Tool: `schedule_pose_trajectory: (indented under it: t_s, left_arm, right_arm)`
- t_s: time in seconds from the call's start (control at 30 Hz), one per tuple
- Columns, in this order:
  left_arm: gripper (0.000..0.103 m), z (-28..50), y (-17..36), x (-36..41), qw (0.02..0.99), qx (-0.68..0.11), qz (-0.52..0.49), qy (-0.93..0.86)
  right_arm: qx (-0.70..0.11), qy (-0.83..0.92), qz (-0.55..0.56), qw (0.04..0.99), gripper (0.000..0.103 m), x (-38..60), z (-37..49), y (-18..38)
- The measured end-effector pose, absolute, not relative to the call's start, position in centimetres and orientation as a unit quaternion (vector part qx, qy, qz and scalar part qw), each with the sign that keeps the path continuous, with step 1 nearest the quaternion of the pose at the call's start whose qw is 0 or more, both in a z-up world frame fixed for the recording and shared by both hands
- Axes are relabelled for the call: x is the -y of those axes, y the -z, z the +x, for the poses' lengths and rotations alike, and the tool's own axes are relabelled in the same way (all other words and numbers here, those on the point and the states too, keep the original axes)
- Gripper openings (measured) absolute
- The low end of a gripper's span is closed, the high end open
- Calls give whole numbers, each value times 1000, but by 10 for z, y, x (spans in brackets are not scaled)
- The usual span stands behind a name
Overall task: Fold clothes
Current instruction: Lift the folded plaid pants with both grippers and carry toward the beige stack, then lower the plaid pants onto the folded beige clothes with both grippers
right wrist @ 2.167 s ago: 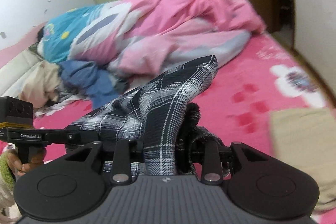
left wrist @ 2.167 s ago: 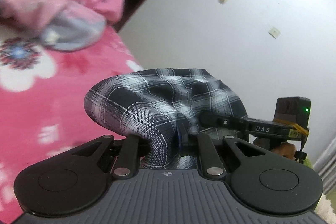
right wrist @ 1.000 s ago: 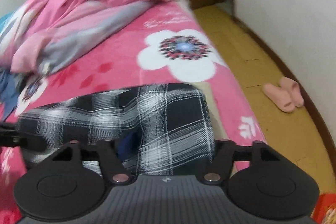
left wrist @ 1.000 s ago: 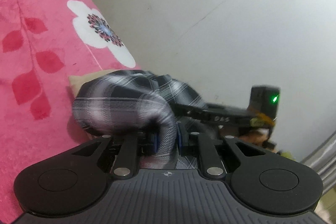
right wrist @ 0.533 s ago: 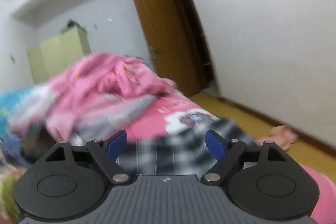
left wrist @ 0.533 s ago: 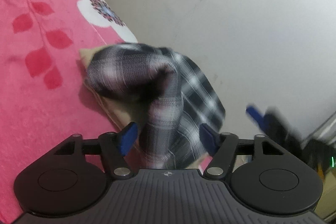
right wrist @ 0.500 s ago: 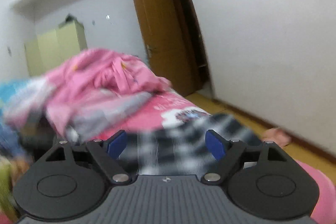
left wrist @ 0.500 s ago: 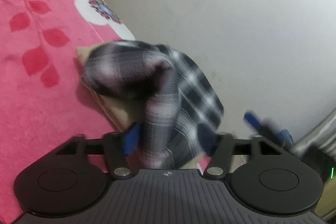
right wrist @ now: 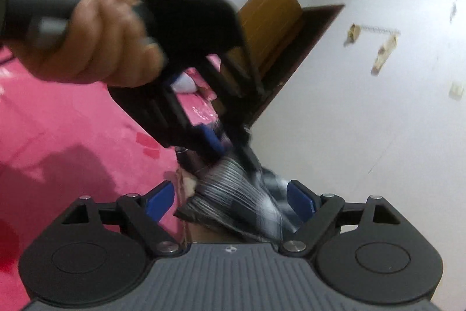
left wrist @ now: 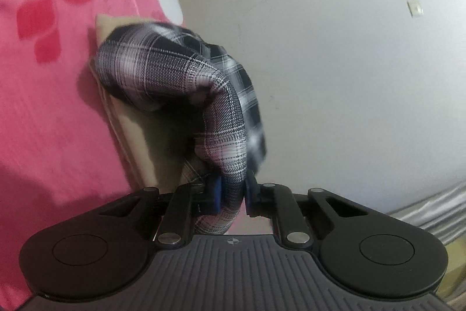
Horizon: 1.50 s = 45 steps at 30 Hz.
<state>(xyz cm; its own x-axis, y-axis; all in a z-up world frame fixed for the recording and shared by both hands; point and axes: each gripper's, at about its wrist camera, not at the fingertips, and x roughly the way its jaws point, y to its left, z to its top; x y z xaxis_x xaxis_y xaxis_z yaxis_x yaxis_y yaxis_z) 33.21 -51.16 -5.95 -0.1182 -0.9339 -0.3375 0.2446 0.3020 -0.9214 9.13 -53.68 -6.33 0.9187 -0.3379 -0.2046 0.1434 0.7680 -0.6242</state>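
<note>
Plaid garment [left wrist: 186, 83] bunched, not yet neatly folded, over tan cloth [left wrist: 137, 133] at right edge of pink bed [left wrist: 43, 107]. Left gripper [left wrist: 231, 194] closing, clenched on garment. Right gripper [right wrist: 230, 198] spread wide, released; garment between pads, untouched. Flattening, stacking left.

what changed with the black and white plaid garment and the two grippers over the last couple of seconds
The right gripper let go of the black and white plaid garment and stands open, cloth loose between its pads. The left gripper opened briefly, then is closing on the fabric again. The garment came down onto the folded beige cloth. The pink floral bedspread is unchanged.
</note>
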Motion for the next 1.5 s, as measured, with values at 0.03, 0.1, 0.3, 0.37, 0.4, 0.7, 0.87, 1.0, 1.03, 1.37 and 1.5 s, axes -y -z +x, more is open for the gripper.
schedule_pose_trajectory:
  t_s: [0.03, 0.1, 0.3, 0.37, 0.4, 0.7, 0.87, 1.0, 1.03, 1.37, 1.5]
  left_arm:
    - [13, 333, 61, 512, 578, -559, -323, 499]
    - [13, 334, 63, 513, 564, -565, -343, 494]
    - [13, 330, 64, 515, 559, -562, -358, 493]
    - [13, 331, 64, 515, 558, -556, -354, 504]
    - [14, 333, 64, 514, 556, -552, -352, 511]
    - [42, 372, 80, 470, 565, -543, -414, 463]
    - [55, 377, 85, 473, 554, -555, -420, 456]
    - [63, 376, 87, 484, 548, -571, -407, 456]
    - [63, 378, 87, 488, 552, -573, -406, 450]
    - [34, 392, 70, 513, 612, -551, -371, 429]
    - [15, 403, 28, 531, 658, -492, -323, 470]
  right_arm:
    - [-160, 131, -316, 926, 87, 534, 100, 64]
    - [-177, 135, -303, 927, 86, 533, 112, 64]
    - [-212, 182, -274, 920, 38, 545, 127, 65]
    - [-221, 184, -280, 916, 24, 549, 123, 65]
    - [-221, 184, -290, 913, 23, 550, 120, 64]
    - [-213, 180, -279, 919, 21, 572, 110, 41]
    - [-209, 176, -280, 920, 21, 577, 109, 39]
    - [-207, 173, -281, 921, 21, 579, 111, 38]
    - [-207, 173, -280, 921, 21, 579, 110, 37]
    - [-206, 167, -293, 919, 20, 586, 105, 34]
    - [-192, 177, -300, 918, 19, 594, 105, 25]
